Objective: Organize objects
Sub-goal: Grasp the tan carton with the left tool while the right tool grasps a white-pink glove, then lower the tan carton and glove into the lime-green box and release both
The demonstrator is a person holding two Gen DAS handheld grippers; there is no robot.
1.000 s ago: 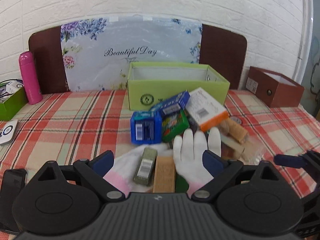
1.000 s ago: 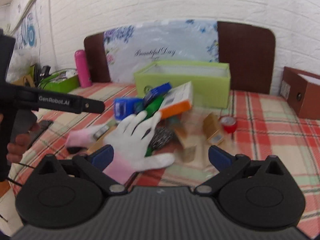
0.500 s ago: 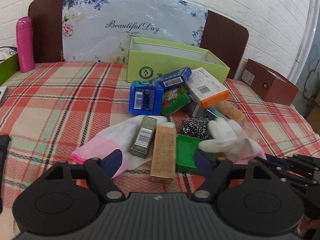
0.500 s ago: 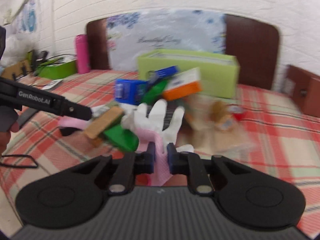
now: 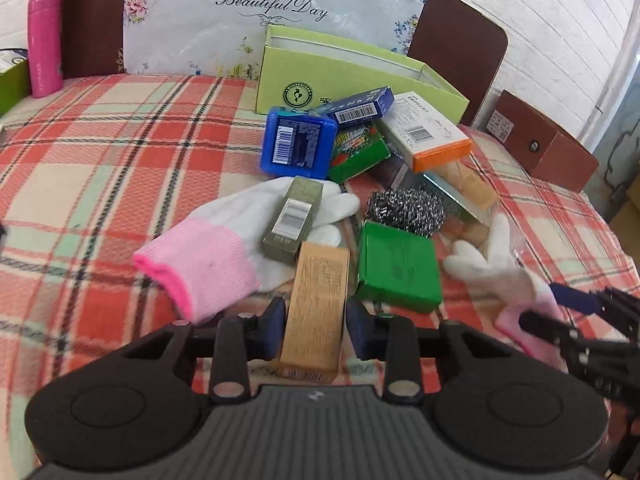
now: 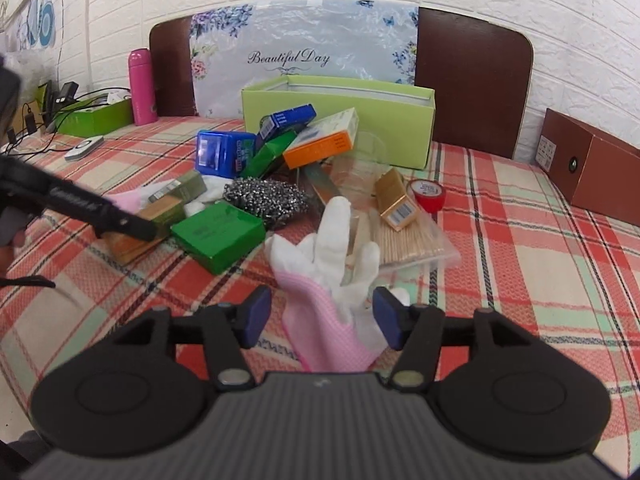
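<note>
The left gripper (image 5: 316,326), its jaws just closing, narrowly straddles the stiff, light tan carton (image 5: 318,300) near the table's front edge, best pinched on its long sides, while the right gripper (image 6: 320,318), just reopening, stands half-wide around the limp glove (image 6: 332,280).

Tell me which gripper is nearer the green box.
Left. The left gripper straddles the tan carton right beside the green box; the right gripper sits farther off, around the white glove.
</note>
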